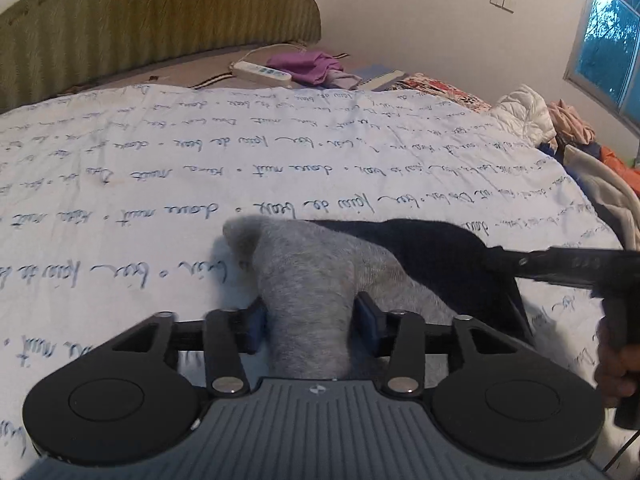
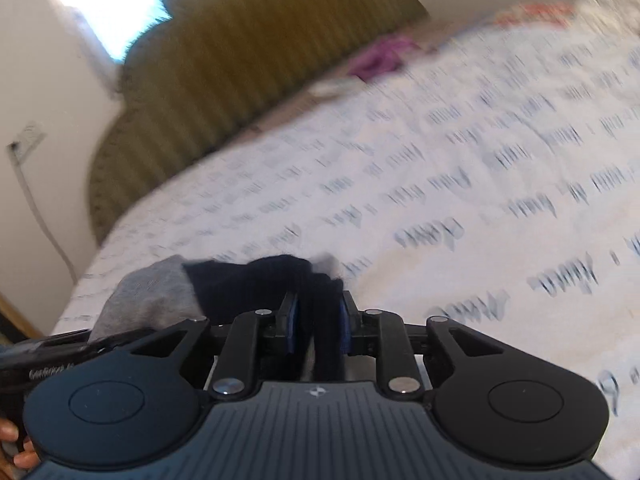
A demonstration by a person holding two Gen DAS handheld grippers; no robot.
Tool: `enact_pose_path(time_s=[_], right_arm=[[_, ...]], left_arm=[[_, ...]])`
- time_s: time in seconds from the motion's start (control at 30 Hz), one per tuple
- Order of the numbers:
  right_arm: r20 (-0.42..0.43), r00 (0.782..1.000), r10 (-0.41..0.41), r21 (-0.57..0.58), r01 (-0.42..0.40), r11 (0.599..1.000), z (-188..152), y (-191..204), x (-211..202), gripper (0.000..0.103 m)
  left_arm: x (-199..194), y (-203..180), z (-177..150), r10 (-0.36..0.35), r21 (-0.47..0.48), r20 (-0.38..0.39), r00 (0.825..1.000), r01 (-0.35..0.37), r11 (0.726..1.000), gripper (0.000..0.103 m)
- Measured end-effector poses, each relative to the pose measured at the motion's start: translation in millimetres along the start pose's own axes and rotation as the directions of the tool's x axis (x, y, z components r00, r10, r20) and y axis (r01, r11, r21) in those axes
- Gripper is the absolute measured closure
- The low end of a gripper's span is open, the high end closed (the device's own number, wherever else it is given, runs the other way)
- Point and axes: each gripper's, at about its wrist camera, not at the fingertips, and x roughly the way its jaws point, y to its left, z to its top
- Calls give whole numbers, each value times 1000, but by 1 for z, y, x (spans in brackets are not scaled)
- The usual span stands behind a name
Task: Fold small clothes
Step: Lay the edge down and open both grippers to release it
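Note:
A small garment with a grey part (image 1: pixel 308 280) and a dark navy part (image 1: pixel 432 252) lies on the white bedsheet with blue script (image 1: pixel 200 168). My left gripper (image 1: pixel 312 320) is shut on the grey part, which passes between its blue pads. My right gripper (image 2: pixel 318 322) is shut on the navy part (image 2: pixel 256 280); the grey part (image 2: pixel 152 296) hangs to its left. The right gripper also shows in the left wrist view (image 1: pixel 560 264), reaching in from the right onto the navy cloth. The right wrist view is motion-blurred.
An olive ribbed headboard (image 1: pixel 160 20) stands at the back. A white power strip (image 1: pixel 262 72) and purple cloth (image 1: pixel 308 66) lie at the head of the bed. A pile of clothes (image 1: pixel 560 136) lies at the right, under a window (image 1: pixel 612 44).

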Motion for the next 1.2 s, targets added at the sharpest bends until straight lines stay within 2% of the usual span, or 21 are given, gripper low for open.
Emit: enact_pose_path(time_s=[0.03, 0.1, 0.2, 0.37, 0.4, 0.43, 0.47, 0.5, 0.53, 0.57, 0.6, 0.73, 0.8, 0.87, 0.93, 0.97, 1.0, 1.03, 1.07, 1.2], right_arm=[[6, 1000, 9, 15, -9, 1000, -2, -3, -7, 80], [23, 999, 31, 13, -31, 999, -10, -4, -29, 80], [8, 997, 72, 12, -72, 997, -28, -3, -61, 78], [-61, 977, 207, 16, -206, 978, -68, 4, -103, 60], [-77, 971, 226, 10, -225, 974, -77, 7, -108, 57], [-92, 967, 237, 8, -238, 971, -84, 9, -110, 57], [-105, 965, 242, 8, -243, 970, -90, 12, -109, 57], [-114, 964, 241, 5, -242, 970, -95, 16, -107, 58], [-125, 965, 230, 0, -232, 973, -100, 18, -105, 73], [-136, 968, 211, -5, -214, 977, -104, 20, -101, 87], [-146, 971, 191, -12, -194, 981, -107, 22, -98, 96], [-166, 970, 179, -31, -187, 982, -120, 29, -105, 97], [-193, 970, 150, -71, -166, 984, -125, 31, -106, 96], [-183, 976, 121, -61, -134, 989, -124, 29, -103, 94], [-131, 986, 104, -43, -111, 993, -118, 31, -112, 89], [-93, 992, 81, -74, -88, 993, -116, 36, -118, 84], [-64, 997, 44, -111, -51, 993, -115, 42, -123, 62], [-44, 999, 5, -145, -12, 989, -114, 47, -124, 35], [-33, 999, -21, -165, 15, 986, -115, 50, -122, 28], [-66, 988, -139, -255, 118, 960, -131, 61, -103, 28]], left_arm=[[-10, 0, -6, 12, 9, 14, 1000, -12, 1000, 31], [-29, -1, -18, 27, 22, 27, 999, -27, 999, 24], [-60, -2, -43, -30, 23, 4, 1000, 30, 999, 20], [-96, -9, -89, -53, 27, -16, 998, 54, 998, 17], [-98, -9, -96, -67, 10, -32, 997, 68, 998, 20], [-99, -9, -102, -88, -12, -52, 995, 88, 996, 35], [-98, -9, -106, -118, -29, -79, 990, 116, 993, 53], [-95, -9, -110, -143, -46, -109, 984, 138, 989, 80], [-94, -9, -113, -128, -61, -116, 985, 122, 991, 86], [-95, -8, -114, -115, -65, -119, 986, 108, 992, 87], [-96, -7, -113, -118, -76, -120, 986, 109, 991, 90], [-109, -6, -113, -105, -55, -122, 987, 99, 994, 92], [-107, -9, -112, -72, -54, -132, 989, 66, 996, 90], [-112, -14, -108, -37, -48, -114, 993, 32, 998, 82], [-120, -22, -104, 18, -25, -73, 997, -20, 999, 60], [-124, -27, -102, 56, -11, -53, 997, -56, 998, 53], [-126, -30, -101, 91, -2, -36, 995, -91, 996, 43], [-127, -32, -100, 119, -1, -26, 993, -119, 993, 41], [-128, -35, -100, 139, -3, -25, 990, -139, 990, 41], [-124, -39, -103, 187, -35, -61, 980, -190, 981, 38]])
